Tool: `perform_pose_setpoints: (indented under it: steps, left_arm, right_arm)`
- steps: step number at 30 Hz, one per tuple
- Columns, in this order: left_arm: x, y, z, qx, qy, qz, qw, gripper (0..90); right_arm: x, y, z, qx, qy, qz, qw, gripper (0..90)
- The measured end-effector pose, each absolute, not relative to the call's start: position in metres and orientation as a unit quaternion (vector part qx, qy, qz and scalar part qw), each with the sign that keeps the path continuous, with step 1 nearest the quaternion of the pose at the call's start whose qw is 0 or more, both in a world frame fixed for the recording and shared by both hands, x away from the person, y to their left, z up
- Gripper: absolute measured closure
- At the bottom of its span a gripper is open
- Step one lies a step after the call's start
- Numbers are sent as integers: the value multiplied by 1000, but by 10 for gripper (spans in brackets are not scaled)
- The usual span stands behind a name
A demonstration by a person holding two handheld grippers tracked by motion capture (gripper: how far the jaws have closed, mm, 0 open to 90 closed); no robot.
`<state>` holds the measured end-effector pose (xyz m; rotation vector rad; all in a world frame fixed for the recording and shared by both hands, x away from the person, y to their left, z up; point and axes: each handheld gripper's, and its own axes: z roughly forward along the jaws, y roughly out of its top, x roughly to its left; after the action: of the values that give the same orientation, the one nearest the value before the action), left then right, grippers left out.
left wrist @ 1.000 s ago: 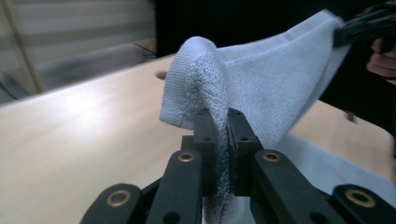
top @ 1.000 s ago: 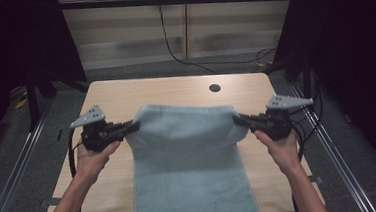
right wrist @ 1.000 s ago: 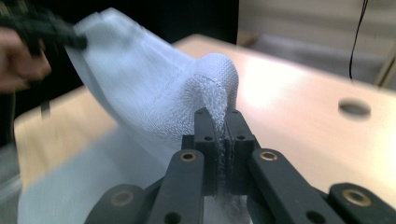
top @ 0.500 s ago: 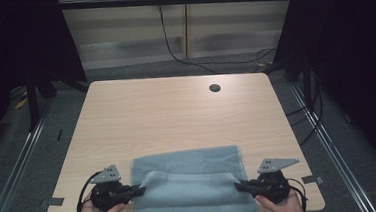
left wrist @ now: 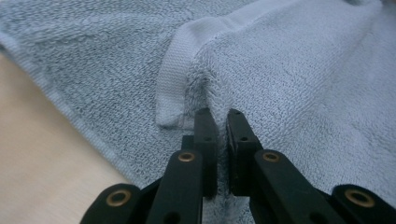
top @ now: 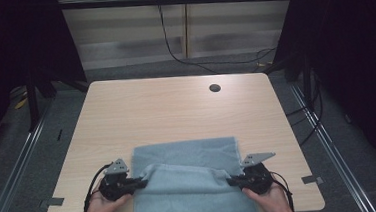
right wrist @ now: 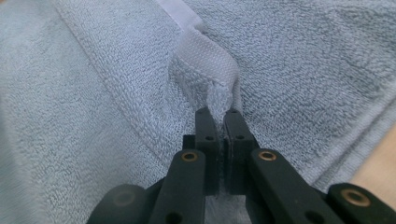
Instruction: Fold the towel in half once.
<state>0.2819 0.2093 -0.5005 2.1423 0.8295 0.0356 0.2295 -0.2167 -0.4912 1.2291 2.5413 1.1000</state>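
A light blue towel (top: 191, 178) lies folded on the near part of the wooden table (top: 166, 112), its front part hanging over the near edge. My left gripper (top: 140, 182) is shut on the towel's left corner, low over the table. In the left gripper view the jaws pinch the terry cloth (left wrist: 261, 74) just beside its hemmed edge, with the left gripper (left wrist: 222, 116) closed tight. My right gripper (top: 231, 181) is shut on the towel's right corner. The right gripper view has the right gripper (right wrist: 218, 114) clamped on a bunched white hem (right wrist: 205, 60).
A dark round cable hole (top: 215, 88) sits at the table's far right. Bare wood stretches over the far half of the table. Black frame posts and cables stand beyond the far edge. Tape marks lie on the floor at both near corners.
Both grippers came down and toward the near edge with the towel's corners. The towel, held up a second ago, now lies folded over itself on the table.
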Motion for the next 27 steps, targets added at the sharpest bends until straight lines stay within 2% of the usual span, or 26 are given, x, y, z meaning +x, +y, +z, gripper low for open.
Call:
perform_pose_setpoints:
  steps: [9, 15, 21, 27]
  left_arm:
    - [343, 207, -502, 834, 371, 41, 406, 852]
    - [376, 197, -503, 833, 376, 80, 398, 852]
    - [404, 192, -501, 834, 388, 90, 382, 852]
    - [419, 199, -504, 819, 407, 97, 393, 852]
  right_arm:
    - [285, -211, -493, 426, 826, 363, 63, 873]
    - [318, -212, -495, 440, 816, 369, 60, 873]
    - [349, -209, -495, 459, 810, 359, 71, 873]
    - [381, -205, -498, 471, 797, 370, 78, 874]
